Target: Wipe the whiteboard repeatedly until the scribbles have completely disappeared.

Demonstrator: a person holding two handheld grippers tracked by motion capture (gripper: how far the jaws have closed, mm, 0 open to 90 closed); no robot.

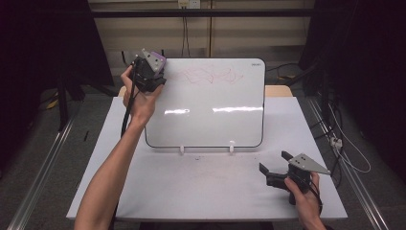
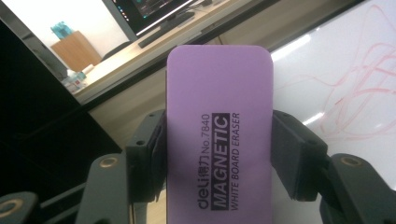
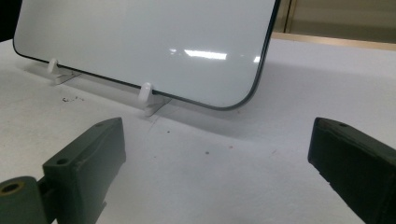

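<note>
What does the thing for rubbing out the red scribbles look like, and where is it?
Find the whiteboard standing on the table. At its top left corner, the left gripper clamps a whiteboard eraser. It is purple, the one colourful block there.

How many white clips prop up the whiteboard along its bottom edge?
2. One clip sits under the left part of the whiteboard's bottom edge, the other clip under the right part. Any behind the board would be hidden.

Whiteboard (image 1: 210, 115) glossy (glare streaks); purple eraser (image 2: 219, 135) matt plastic; jaws matt black.
</note>
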